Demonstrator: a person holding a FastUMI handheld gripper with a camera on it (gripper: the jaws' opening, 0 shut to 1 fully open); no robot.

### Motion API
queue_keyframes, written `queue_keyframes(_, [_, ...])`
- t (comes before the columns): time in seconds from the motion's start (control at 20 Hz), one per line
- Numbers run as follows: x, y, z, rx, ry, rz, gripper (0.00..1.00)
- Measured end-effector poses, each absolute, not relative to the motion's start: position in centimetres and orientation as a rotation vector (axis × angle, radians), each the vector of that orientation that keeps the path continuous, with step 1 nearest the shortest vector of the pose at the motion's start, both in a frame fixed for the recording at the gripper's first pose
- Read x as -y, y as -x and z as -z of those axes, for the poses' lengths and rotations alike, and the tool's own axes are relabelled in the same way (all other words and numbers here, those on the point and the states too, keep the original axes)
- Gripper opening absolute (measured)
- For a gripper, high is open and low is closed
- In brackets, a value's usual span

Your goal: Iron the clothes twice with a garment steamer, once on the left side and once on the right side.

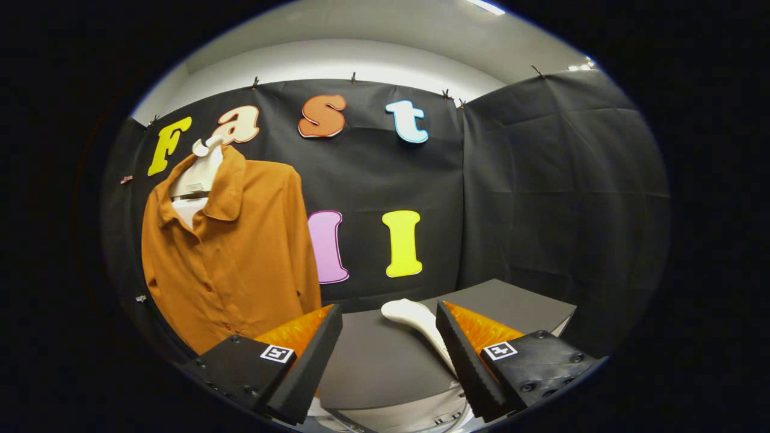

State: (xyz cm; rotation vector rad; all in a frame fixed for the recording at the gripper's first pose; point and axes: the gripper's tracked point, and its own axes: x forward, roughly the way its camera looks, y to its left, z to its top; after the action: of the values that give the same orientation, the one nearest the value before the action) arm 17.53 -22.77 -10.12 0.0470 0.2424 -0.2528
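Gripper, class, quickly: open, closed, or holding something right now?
Gripper: open, holding nothing; the white steamer lies on the table between its fingers, close to the right one.

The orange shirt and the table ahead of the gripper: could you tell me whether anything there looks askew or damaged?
Nothing stands out. The orange shirt hangs buttoned on its hanger, the white steamer lies on the dark table, and the gripper is open.
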Motion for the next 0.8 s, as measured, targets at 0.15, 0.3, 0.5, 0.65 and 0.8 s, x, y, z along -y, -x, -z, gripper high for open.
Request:
queue_keyframes(0.15, [25.4, -20.0, 12.5, -0.310, -0.073, 0.245, 0.98])
queue_keyframes(0.3, [27.4, -22.0, 15.1, -0.390, -0.071, 0.233, 0.98])
queue_keyframes(0.5, [29.2, -24.5, 18.2, -0.470, -0.084, 0.211, 0.98])
queue_keyframes(0.65, [30.0, -25.5, 21.3, -0.567, -0.100, 0.212, 0.98])
queue_keyframes(0.8, [30.3, -25.9, 23.6, -0.655, -0.119, 0.207, 0.98])
